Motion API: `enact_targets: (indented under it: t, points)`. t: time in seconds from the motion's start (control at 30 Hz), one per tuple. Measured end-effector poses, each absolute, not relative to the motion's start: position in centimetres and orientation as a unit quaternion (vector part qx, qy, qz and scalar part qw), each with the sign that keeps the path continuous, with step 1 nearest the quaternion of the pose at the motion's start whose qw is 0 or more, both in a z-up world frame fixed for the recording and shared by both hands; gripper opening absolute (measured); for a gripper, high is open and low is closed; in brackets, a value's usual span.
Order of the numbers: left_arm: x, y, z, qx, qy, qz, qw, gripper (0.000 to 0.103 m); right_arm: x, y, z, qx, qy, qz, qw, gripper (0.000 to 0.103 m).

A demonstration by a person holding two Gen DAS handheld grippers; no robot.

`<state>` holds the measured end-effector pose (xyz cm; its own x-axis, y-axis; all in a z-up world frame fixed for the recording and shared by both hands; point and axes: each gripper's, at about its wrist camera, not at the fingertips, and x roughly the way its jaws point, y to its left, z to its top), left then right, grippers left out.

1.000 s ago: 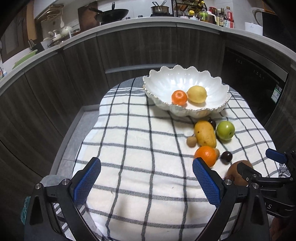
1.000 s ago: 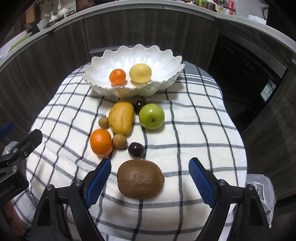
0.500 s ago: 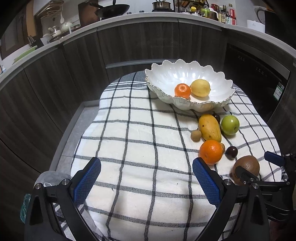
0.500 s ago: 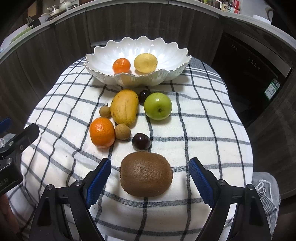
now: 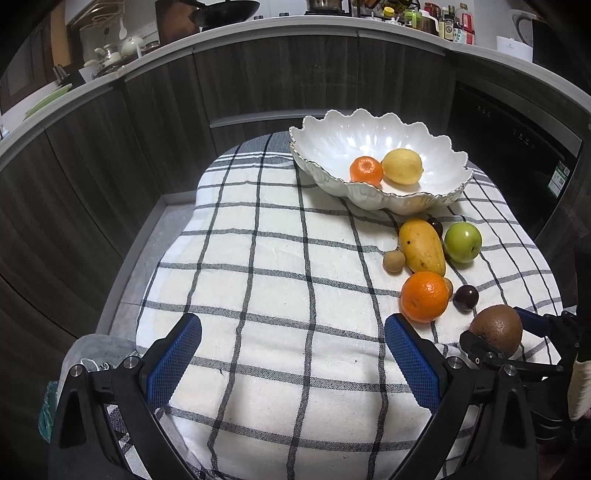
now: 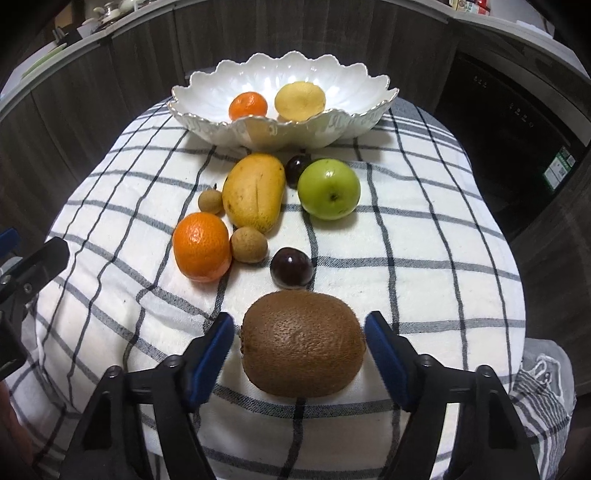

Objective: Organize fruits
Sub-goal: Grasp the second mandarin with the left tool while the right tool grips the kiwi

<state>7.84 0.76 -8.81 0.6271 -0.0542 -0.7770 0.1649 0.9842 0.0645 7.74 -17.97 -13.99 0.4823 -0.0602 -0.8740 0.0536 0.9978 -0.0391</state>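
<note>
A brown kiwi (image 6: 301,343) lies on the checked cloth (image 6: 406,240), nearest to me. My right gripper (image 6: 299,328) straddles it, jaws closing, blue pads close to its sides with a thin gap on the left. Beyond lie a dark plum (image 6: 291,267), an orange (image 6: 202,246), two longans (image 6: 248,244), a mango (image 6: 255,192) and a green apple (image 6: 328,188). The white scalloped bowl (image 6: 369,110) holds a tangerine (image 6: 248,105) and a lemon (image 6: 300,100). My left gripper (image 5: 293,354) is open over bare cloth, left of the orange (image 5: 424,297).
A second dark plum (image 6: 297,166) sits between mango and apple under the bowl's rim. Dark curved cabinets (image 5: 110,166) ring the table, with a cluttered counter (image 5: 258,22) above. A black appliance (image 5: 517,155) stands at right. The cloth's left half (image 5: 240,258) carries nothing.
My right gripper has sunk toward the kiwi and its jaws have narrowed around it. The left gripper has barely moved and stays open.
</note>
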Motion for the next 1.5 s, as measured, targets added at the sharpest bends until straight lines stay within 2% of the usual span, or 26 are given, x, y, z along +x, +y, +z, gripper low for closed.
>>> enact_targets:
  t: [0.37,0.73,1.03,1.2,1.43,1.5]
  points:
    - [7.7,0.1,-8.9,0.076,0.426,-0.066,0.899,0.101,7.8,-18.7,-14.8,0.015,0.521,-0.026,0.853,0.067]
    - [8.5,-4.6,-9.2,0.074,0.422,-0.124,0.895,0.100,6.3,-22.2,-11.0,0.026,0.472,-0.064,0.879,0.066]
    - [9.1,-7.7,-10.6,0.081,0.426,-0.144,0.889,0.098,6.3,-26.1,-11.2,0.073,0.467,-0.101,0.875,0.066]
    - [9.9,-8.6,-11.5,0.084,0.434,-0.142,0.885,0.078,6.4,-26.6,-11.7,0.078,0.471,-0.106,0.872,0.066]
    - [10.6,-9.2,-12.7,0.077,0.451,-0.148,0.877,0.073,6.7,-26.7,-12.0,0.084,0.471,-0.104,0.872,0.066]
    - [10.9,-9.4,-13.1,0.075,0.459,-0.151,0.872,0.059,6.8,-26.8,-12.2,0.084,0.474,-0.107,0.870,0.066]
